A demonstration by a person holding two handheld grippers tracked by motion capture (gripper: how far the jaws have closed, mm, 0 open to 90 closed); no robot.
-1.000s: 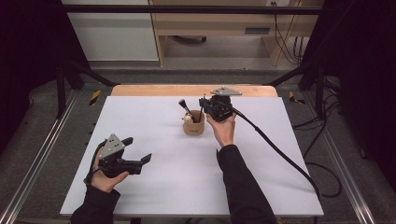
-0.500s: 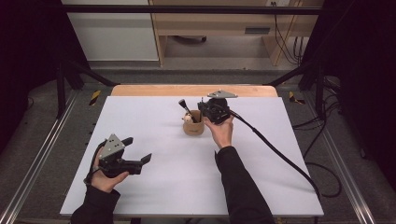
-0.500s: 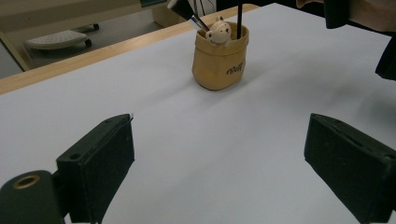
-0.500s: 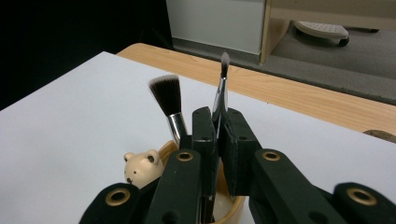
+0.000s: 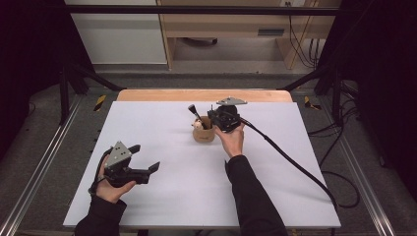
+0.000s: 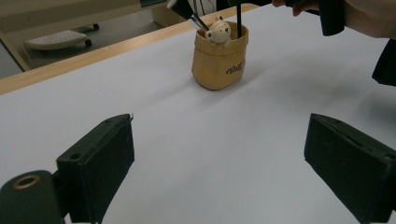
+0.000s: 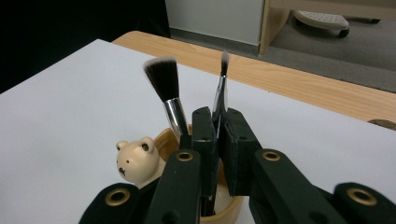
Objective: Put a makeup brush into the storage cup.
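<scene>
A tan pouch-shaped cup point(image 5: 203, 134) with a small bear figure point(image 7: 135, 161) at its rim stands at the back middle of the white table. A wide black-bristled brush point(image 7: 163, 84) leans in it. My right gripper point(image 7: 218, 122) hovers over the cup, shut on a thin brush point(image 7: 222, 81) that stands upright between its pads with its lower end inside the cup point(image 7: 164, 138). In the high view that right gripper point(image 5: 214, 119) is just right of the cup. My left gripper point(image 5: 146, 158) rests at the table's front left, open and holding nothing, its jaws point(image 6: 219, 163) facing the cup point(image 6: 219, 65).
The white table top point(image 5: 275, 162) has a wooden strip point(image 5: 162, 95) along its far edge. The right gripper's cable point(image 5: 295, 164) runs across the table's right side and off its edge. Metal rails point(image 5: 37, 172) flank the table.
</scene>
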